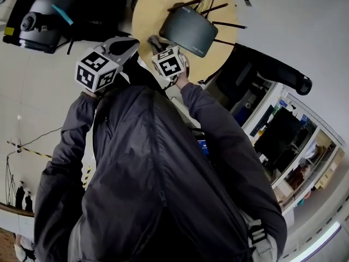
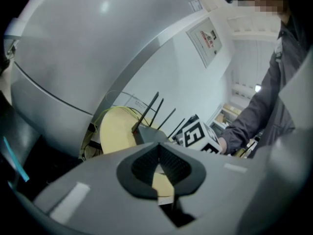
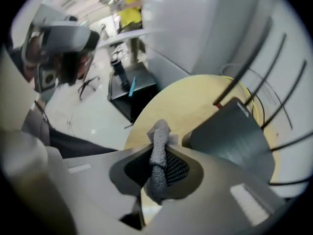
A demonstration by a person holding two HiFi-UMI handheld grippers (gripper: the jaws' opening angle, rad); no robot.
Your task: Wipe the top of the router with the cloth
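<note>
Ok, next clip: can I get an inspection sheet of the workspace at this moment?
Surface: round pale-wood table, bare around the router.
Job's things: dark router on the table, antennas out; grey cloth beside it, not on its top.
Clutter: nothing seen.
Grippers: right tongs shut on the cloth; left tongs shut, empty, away from the router.
Cables: yellow cable curling at the table's far edge.
Surroundings: black equipment on the floor; shelving to the right.

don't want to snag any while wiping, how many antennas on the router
4 antennas, all fanned out from the far edge of the router over the round table: that thick one, then three thinner. None seems hidden.
</note>
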